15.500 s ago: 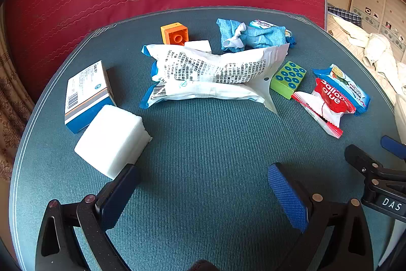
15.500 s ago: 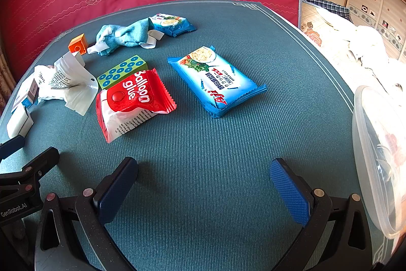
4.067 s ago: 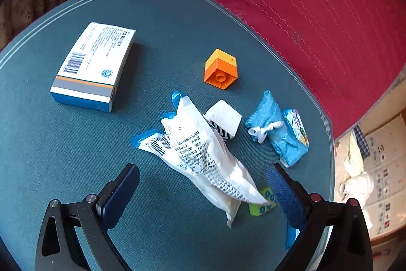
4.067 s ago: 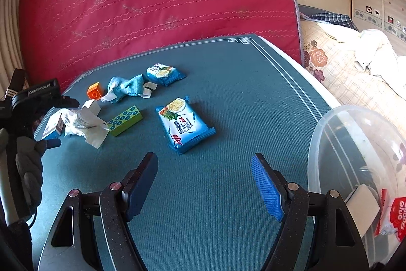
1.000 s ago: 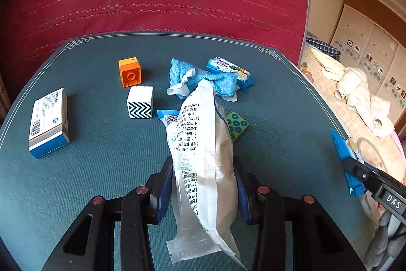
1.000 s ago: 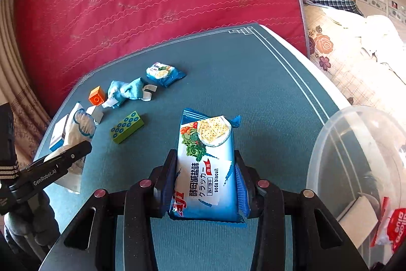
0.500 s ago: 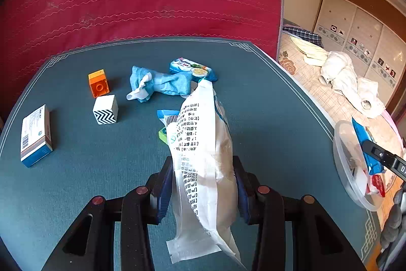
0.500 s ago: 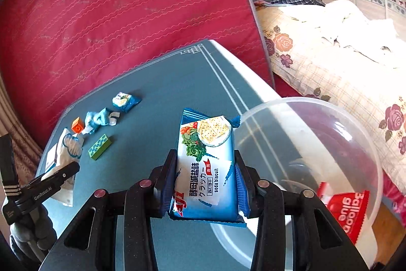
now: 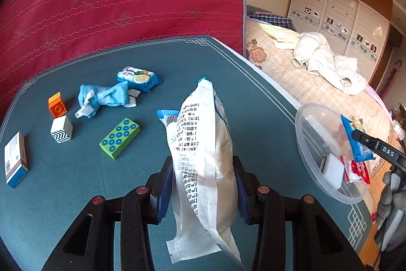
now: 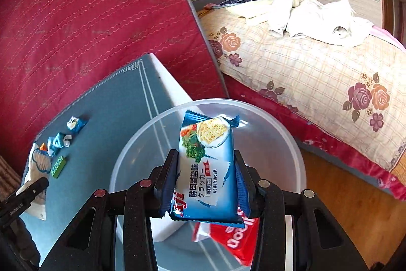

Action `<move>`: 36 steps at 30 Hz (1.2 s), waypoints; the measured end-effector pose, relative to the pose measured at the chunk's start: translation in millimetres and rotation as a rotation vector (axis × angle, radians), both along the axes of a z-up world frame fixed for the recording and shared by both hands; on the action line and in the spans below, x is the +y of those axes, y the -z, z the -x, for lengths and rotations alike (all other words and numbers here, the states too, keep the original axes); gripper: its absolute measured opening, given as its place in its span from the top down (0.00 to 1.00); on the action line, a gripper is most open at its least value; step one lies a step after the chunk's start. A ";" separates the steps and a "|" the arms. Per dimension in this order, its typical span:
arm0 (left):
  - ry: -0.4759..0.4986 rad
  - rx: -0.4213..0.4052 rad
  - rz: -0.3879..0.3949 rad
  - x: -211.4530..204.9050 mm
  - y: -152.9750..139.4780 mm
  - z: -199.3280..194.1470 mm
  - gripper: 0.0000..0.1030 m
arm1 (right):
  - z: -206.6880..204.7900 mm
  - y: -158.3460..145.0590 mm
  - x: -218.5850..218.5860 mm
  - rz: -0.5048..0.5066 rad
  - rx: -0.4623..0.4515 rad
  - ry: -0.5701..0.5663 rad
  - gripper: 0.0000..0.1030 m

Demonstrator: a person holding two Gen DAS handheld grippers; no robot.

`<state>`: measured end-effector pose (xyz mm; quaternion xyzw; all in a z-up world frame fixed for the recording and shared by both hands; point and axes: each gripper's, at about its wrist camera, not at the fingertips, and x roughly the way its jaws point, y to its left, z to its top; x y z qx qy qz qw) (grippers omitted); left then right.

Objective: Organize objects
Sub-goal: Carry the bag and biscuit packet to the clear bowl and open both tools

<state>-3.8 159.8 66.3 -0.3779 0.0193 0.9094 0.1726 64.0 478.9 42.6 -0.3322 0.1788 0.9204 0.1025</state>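
**Biscuit pack hung over the bowl; white bag waited behind it**

Nearest the bowl was the right gripper [image 10: 206,184], its jaws clamped on the long sides of the blue soda biscuit pack [image 10: 206,164]. The pack's long axis ran forward along the fingers, its far end reaching out above the hollow of the clear plastic bowl [image 10: 291,141]. Below it, inside the bowl, lay a red balloon glue packet [image 10: 233,243] and a white block [image 10: 165,227]. So the pack sat directly over its likely destination, and the coming move seemed to turn on nothing more than letting go; the pack would probably fall flat onto the red packet.

The left gripper [image 9: 201,184] was clenched on a white printed bag [image 9: 203,156], held with its long axis pointing away along the fingers. From this gripper the bowl [image 9: 304,159] lay to the right, at the table's right edge, with the right gripper's finger and pack already over it. The left hand was the farther of the two and, in my judgement, would have to swing right once the other cleared.

Farther out on the teal table [image 9: 241,93] were a green studded block [image 9: 119,137], a zigzag cube [image 9: 61,129], an orange block [image 9: 57,105], a crumpled blue cloth [image 9: 104,97] and a small snack packet [image 9: 138,78]; a medicine box [image 9: 15,159] lay near the left edge.
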 end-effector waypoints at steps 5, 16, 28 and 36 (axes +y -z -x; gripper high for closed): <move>0.057 -0.004 0.003 27.6 -0.6 0.9 0.56 | -2.5 7.2 9.9 -0.006 -0.011 0.013 0.52; 0.216 0.004 0.025 108.1 -5.0 -2.1 0.56 | -13.2 -4.3 6.4 -0.020 0.058 0.023 0.41; 0.383 0.013 0.012 177.5 -6.9 -5.1 0.55 | -24.7 -13.1 36.4 0.013 0.095 0.135 0.34; 0.368 -0.007 -0.014 179.9 0.5 -1.4 0.18 | -25.3 -15.4 36.9 -0.016 0.103 0.156 0.31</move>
